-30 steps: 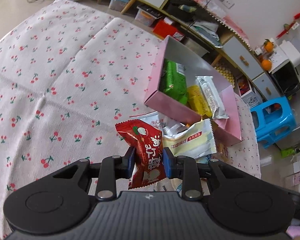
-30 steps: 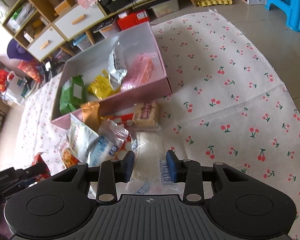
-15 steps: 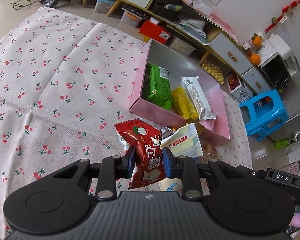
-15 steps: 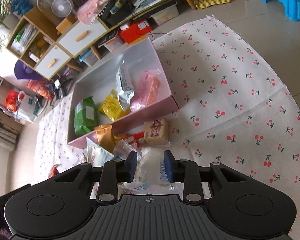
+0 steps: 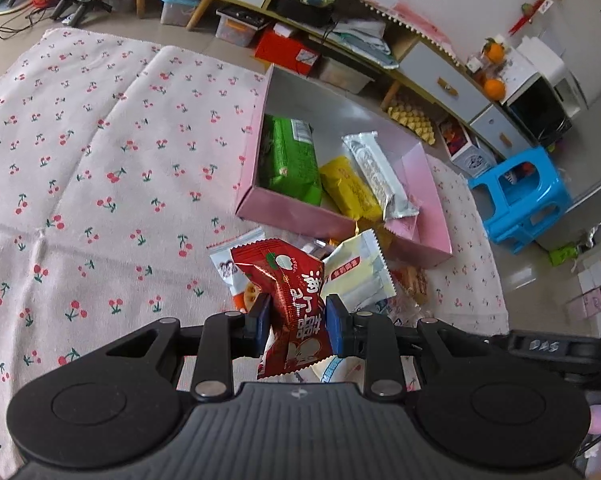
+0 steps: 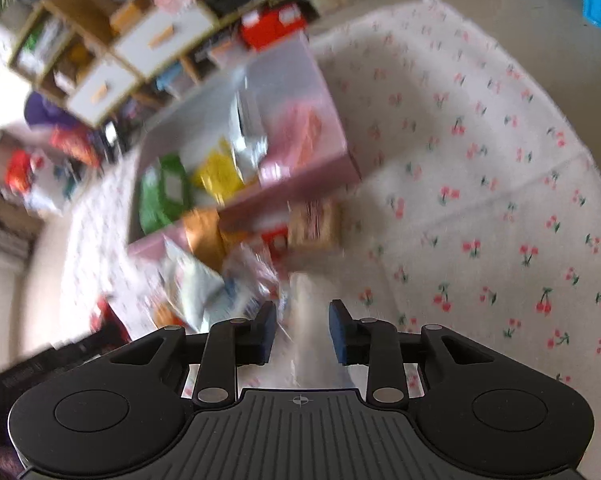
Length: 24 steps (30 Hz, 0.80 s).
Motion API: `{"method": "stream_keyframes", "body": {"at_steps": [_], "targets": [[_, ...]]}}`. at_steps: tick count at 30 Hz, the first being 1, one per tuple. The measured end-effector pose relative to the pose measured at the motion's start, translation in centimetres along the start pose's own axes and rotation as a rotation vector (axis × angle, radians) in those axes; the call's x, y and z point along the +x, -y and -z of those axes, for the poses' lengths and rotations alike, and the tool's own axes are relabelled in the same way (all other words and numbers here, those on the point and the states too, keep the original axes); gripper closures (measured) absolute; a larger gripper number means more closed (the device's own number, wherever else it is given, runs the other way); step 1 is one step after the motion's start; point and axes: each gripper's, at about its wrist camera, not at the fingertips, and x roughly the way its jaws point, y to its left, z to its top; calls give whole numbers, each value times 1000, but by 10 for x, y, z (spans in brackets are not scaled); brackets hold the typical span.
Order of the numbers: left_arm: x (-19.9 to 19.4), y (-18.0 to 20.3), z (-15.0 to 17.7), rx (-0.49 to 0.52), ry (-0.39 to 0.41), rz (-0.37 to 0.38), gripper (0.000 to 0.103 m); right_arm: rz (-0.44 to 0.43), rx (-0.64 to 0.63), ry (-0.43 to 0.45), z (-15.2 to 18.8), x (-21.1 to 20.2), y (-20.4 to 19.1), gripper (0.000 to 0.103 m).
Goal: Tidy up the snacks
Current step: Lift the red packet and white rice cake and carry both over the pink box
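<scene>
- left gripper: jaws nearly closed, clamped on red snack packet; packet is off the cloth, on the near side of pink box, above the loose pile.
- right gripper: jaws narrow, a pale clear wrapper sits between them; frame is blurred, can't tell if the pads actually press it.
- pink box sits on cherry-print cloth; inside it: green packet, yellow packet, silver bar.
- loose pile just outside the box's near wall: cream sachet, white pouch, biscuit pack, orange packet.
- blue stool stands off the cloth, to the right of the box.
</scene>
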Motion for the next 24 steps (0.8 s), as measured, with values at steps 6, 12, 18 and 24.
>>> {"method": "stream_keyframes", "body": {"at_steps": [6, 12, 18, 24], "targets": [[3, 2, 3, 18, -27, 0, 76, 80, -45, -51, 9, 25, -5, 62], [7, 4, 8, 30, -48, -7, 76, 151, -72, -46, 17, 39, -9, 56], [12, 8, 12, 54, -65, -15, 76, 228, -210, 5, 30, 42, -28, 61], [11, 9, 13, 64, -67, -17, 76, 150, -101, 22, 19, 28, -12, 71]]}}
